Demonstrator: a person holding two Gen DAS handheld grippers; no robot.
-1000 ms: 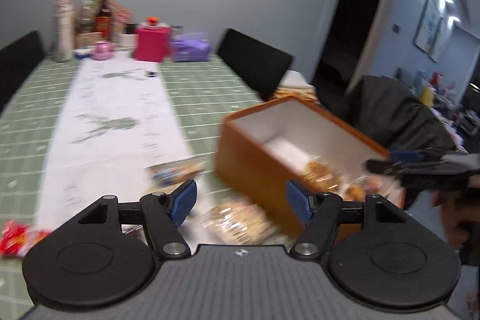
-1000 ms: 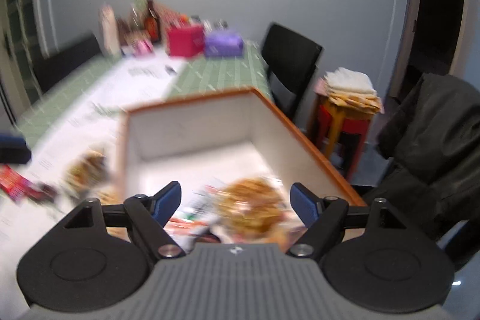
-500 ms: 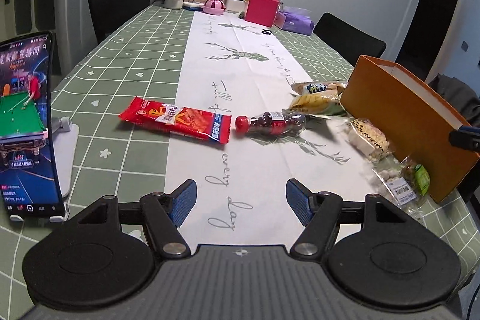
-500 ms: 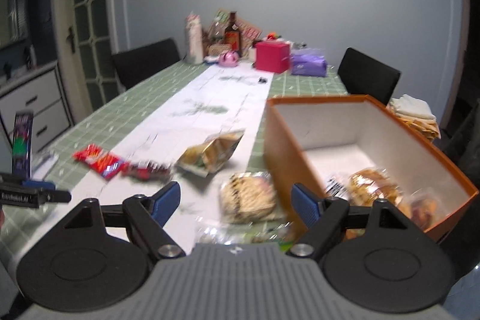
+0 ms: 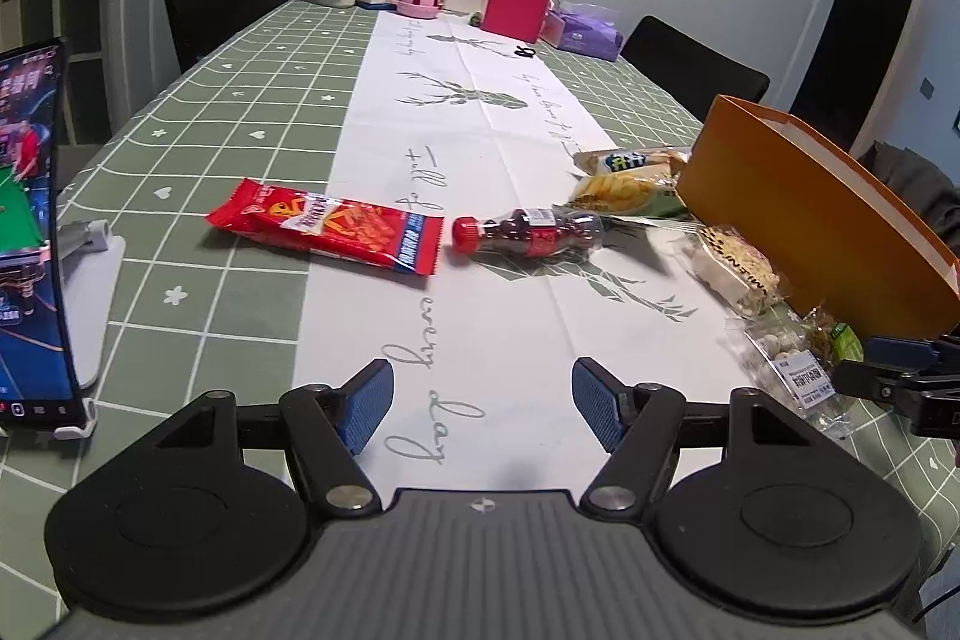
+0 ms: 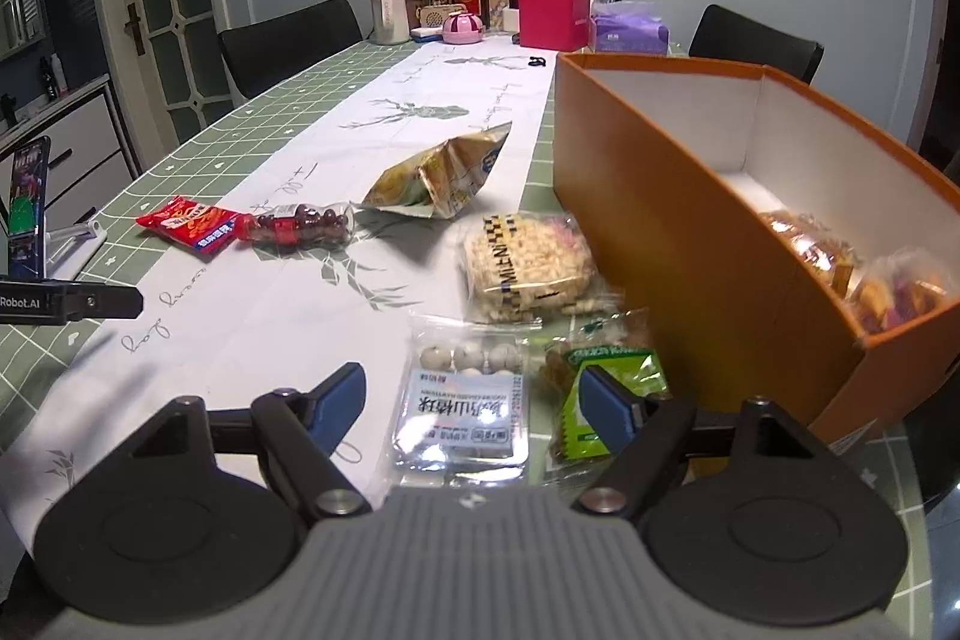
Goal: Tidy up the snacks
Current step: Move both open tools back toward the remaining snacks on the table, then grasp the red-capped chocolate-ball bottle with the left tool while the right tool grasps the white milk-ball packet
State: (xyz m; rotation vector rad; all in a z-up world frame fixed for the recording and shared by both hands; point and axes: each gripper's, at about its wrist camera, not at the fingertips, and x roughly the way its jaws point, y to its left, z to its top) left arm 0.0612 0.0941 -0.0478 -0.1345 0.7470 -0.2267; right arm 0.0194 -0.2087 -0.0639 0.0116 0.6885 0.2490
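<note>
Both tools are held wide open, empty: left tool [image 5: 483, 409] low centre of its view, right tool [image 6: 474, 403] low centre. A clear packet of white balls [image 6: 462, 409] is seen lying flat on the worktop [image 6: 198, 148] between the right tool's fingers, just beside the orange box [image 6: 690, 226]. Judged light, crinkly, slippery; best pinched at a sealed edge, contents likely crushable.

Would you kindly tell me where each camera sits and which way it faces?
Left wrist: sits behind the open left tongs, facing down the table at the red snack packet; the right tongs' tip shows at right.
Right wrist: sits behind the open right tongs, facing the orange cardboard box; the left tongs' tip shows at left.
Shared: packet, box.
</note>
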